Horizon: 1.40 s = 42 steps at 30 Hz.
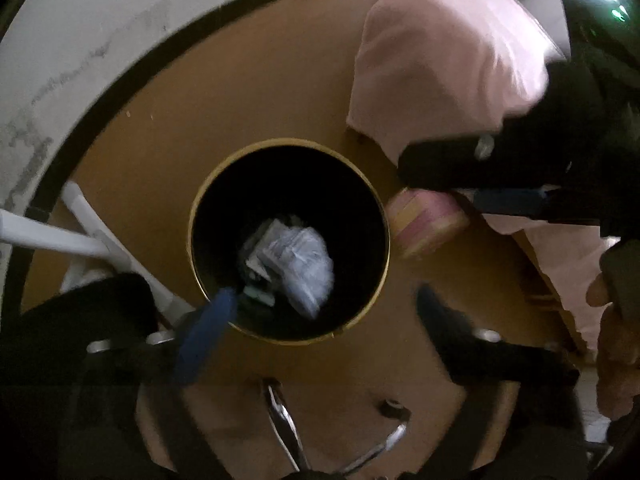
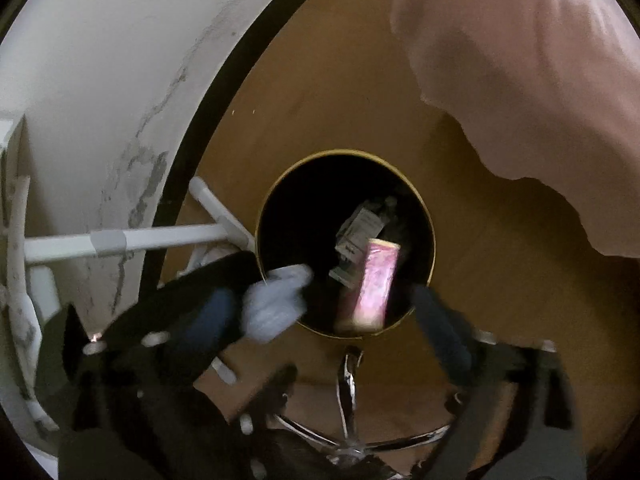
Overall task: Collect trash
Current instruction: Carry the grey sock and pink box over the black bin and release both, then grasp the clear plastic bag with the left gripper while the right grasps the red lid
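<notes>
Both tools, left tool [image 1: 320,304] and right tool [image 2: 320,308], gape wide, released, above the bin [image 1: 192,240].

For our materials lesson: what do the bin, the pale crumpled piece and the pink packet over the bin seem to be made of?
Bin: dark inside with a thin gold rim; probably painted metal, possibly plastic.
Pale crumpled piece: crinkled, faintly shiny folds; likely thin plastic film or a wrapper, possibly paper.
Pink packet: flat, straight-edged, glossy print; looks like coated card or laminated plastic. Blur leaves all three uncertain.

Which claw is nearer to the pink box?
Right. The right claw is just above the box, over the bin; the left claw is further aside, above the wad.
</notes>
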Motion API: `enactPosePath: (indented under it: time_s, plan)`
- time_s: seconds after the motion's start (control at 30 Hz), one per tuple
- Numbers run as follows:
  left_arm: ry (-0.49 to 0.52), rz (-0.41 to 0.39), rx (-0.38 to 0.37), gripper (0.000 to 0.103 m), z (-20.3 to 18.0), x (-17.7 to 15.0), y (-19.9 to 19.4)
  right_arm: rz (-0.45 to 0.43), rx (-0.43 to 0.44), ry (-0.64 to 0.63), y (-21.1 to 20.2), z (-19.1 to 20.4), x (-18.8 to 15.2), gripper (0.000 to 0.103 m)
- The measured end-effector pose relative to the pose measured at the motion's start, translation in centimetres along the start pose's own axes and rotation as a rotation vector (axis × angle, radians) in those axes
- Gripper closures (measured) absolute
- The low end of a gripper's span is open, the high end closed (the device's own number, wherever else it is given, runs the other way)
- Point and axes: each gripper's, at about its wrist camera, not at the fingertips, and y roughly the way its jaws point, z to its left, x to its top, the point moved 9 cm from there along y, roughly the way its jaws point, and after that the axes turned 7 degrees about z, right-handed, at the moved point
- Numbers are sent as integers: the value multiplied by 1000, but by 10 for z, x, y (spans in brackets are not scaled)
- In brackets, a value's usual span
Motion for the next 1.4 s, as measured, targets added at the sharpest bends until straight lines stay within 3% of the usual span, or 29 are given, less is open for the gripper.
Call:
enactPosePath:
  time_s: [0.1, 0.23, 0.37, 0.43, 0.5, 0.6, 0.67, 0.77, 0.87, 1.0, 1.07, 1.2, 1.4]
  plan:
    - [81, 20, 62, 11, -13, -5, -2, -63, -23, 16, -24, -5, 6, 10]
    - [200, -28, 17, 11, -55, -18, -34, -227, -18, 39, -93, -13, 10, 10]
    - [361, -244, -42, 11, -111, -19, -134, -475, -68, 42, -186, -14, 2, 7]
    - [391, -362, -73, 10, -122, -21, -192, -613, -119, 24, -228, -6, -7, 7]
    - [378, -502, -68, 7, -113, -24, -261, -752, -160, -15, -263, 10, -18, 7]
    - [302, -662, 19, 7, -68, -29, -335, -848, -159, -78, -285, 44, -34, 7]
    - [178, -721, 103, 7, -6, -37, -375, -855, -139, -151, -284, 77, -40, 7]
    - [-27, -739, 212, 7, 91, -60, -403, -812, -130, -317, -260, 145, -50, 7]
    - [-309, -722, 313, 7, 217, -110, -420, -736, -120, -515, -225, 228, -63, 7]
    - [-578, -676, 384, 7, 329, -177, -426, -684, -116, -816, -177, 355, -95, 7]
    - [-649, -639, 385, 7, 367, -200, -424, -611, -111, -974, -144, 412, -119, 7]
    - [-651, -585, 382, 7, 395, -202, -415, -471, -115, -1194, -81, 502, -160, 7]
    - [-599, -550, 422, 7, 407, -178, -408, -400, -163, -1286, -27, 567, -165, 7]
